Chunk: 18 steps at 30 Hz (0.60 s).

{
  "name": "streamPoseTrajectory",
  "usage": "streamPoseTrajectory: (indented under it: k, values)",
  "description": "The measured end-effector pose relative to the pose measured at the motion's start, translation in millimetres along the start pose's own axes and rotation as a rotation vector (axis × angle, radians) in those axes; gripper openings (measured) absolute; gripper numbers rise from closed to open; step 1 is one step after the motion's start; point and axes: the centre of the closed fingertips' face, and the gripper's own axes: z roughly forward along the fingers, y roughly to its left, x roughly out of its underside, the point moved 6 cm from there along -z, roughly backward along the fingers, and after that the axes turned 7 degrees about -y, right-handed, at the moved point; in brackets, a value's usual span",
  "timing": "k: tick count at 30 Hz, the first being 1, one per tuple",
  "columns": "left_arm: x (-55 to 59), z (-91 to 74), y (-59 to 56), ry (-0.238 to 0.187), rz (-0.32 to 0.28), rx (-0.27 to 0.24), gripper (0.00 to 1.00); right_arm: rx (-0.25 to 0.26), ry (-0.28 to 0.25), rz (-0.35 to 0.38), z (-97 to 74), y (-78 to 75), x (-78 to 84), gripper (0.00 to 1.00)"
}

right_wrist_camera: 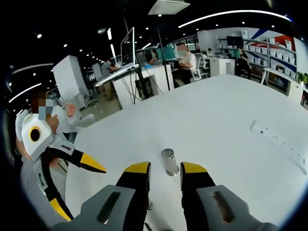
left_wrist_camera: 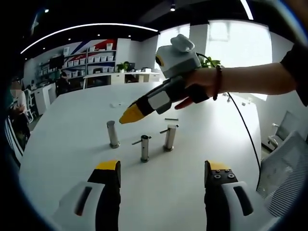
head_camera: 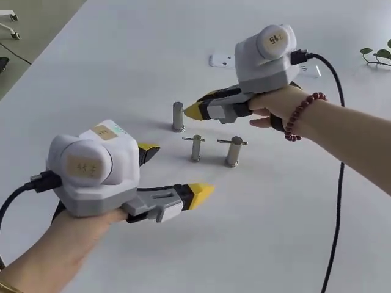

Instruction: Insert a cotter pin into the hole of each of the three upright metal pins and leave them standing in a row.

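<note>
Three upright metal pins stand in a row on the white table. The left pin point(head_camera: 178, 116) point(left_wrist_camera: 113, 134) point(right_wrist_camera: 169, 161) has no cotter pin in it. The middle pin point(head_camera: 195, 148) point(left_wrist_camera: 145, 147) and the right pin point(head_camera: 233, 151) point(left_wrist_camera: 169, 137) each carry a cotter pin through the top. My right gripper point(head_camera: 194, 110) point(left_wrist_camera: 129, 114) point(right_wrist_camera: 165, 168) hovers just right of the bare pin, its jaws a narrow gap apart with nothing between them. My left gripper point(head_camera: 178, 170) point(left_wrist_camera: 163, 167) stands wide open and empty in front of the row.
A white power strip point(head_camera: 220, 60) point(right_wrist_camera: 279, 142) lies at the far side of the table. The right gripper's black cable point(head_camera: 337, 183) trails over the table on the right. A small dark piece point(left_wrist_camera: 171, 119) lies behind the right pin. Desks and seated people are beyond the table.
</note>
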Motion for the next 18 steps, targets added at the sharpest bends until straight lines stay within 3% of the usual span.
streamPoseTrajectory:
  k: [18]
  values:
    - [5.2,1.0,-2.4,0.005,0.000,0.004,0.69,0.032,0.001,0.008,35.5,0.1,14.3,0.15]
